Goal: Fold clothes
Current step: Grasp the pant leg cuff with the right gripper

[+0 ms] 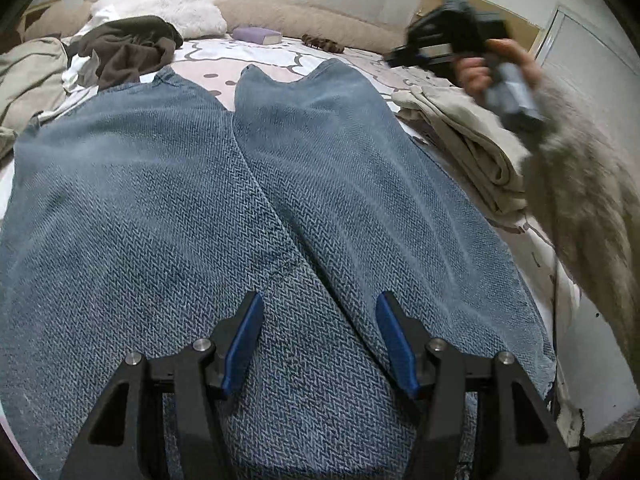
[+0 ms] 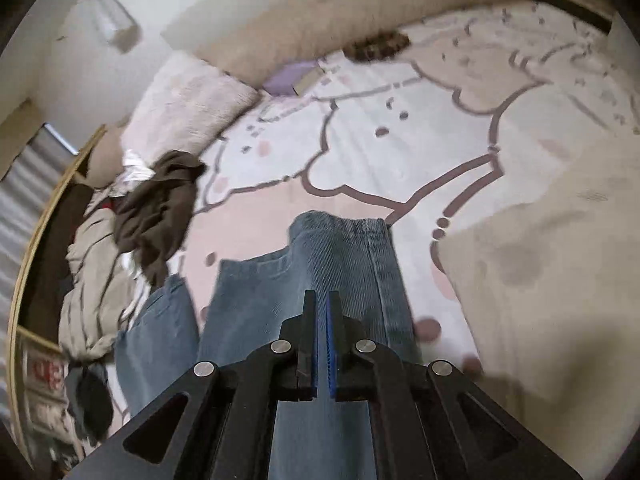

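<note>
Risk: jeans [image 1: 248, 184] bunching if dragged unevenly. Left claw [image 1: 320, 344] half open, empty, just above denim; right claw [image 2: 323, 344] closed, apparently empty, jeans legs beyond.

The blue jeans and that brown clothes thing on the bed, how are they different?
The blue jeans lie spread out flat with both legs straight, while the brown garment is crumpled in a heap. The jeans fill the near part of the bed; the brown garment sits far back on a pile by the white pillow. Neither is folded yet.
</note>
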Available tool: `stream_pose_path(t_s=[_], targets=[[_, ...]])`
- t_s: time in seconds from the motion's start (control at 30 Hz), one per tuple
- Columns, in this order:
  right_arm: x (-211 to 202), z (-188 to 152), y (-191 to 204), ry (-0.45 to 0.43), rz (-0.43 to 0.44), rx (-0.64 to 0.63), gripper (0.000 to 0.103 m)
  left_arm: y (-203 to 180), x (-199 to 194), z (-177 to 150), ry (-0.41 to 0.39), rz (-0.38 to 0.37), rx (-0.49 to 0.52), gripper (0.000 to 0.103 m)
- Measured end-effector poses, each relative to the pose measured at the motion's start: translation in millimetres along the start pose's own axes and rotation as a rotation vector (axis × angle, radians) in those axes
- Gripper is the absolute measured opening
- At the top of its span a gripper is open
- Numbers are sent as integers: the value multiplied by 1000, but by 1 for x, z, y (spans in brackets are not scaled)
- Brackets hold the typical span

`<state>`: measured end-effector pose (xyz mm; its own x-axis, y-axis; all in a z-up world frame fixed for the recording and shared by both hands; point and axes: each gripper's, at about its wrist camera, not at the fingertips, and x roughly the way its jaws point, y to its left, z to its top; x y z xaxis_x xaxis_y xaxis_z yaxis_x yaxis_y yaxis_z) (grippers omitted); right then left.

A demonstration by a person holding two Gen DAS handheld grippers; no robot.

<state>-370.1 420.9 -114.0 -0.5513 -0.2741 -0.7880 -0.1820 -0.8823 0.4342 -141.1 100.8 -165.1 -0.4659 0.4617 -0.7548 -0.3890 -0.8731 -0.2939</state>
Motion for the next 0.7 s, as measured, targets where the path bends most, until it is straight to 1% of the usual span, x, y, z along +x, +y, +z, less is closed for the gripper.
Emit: stream_pose_path(t_s=[0.07,0.17,0.2,0.27,0.3,0.33,0.37,0.47,0.6,0.63,0.7], targets=[[23,9,-7,29,-21,23,3,2,0,-1,2,-11,-8,59],[52,16,-21,113,31,44,3,4,1,-1,5,-26,-19,59],[62,17,-26,142,29,46,3,4,1,-2,6,-29,-22,59],[77,15,-36,174,-20,38,3,4,1,-2,7,-34,-24,60],[84,13,-42,185,-30,41,3,4,1,-2,7,-36,-25,60],[90,10,-49,196,-20,52,2,4,1,-3,8,-38,-27,60],[93,8,-52,198,-16,42,2,4,1,-3,9,-40,-28,60],[90,5,-48,183,-17,-45,2,3,0,-5,9,-44,-28,61],[85,10,-31,191,-103,-111,3,2,-2,-7,9,-45,-27,62],[77,12,-23,162,-109,-135,3,1,-3,-8,9,-46,-26,62],[53,17,-8,75,-64,-180,3,2,-4,-9,8,-49,-28,62]])
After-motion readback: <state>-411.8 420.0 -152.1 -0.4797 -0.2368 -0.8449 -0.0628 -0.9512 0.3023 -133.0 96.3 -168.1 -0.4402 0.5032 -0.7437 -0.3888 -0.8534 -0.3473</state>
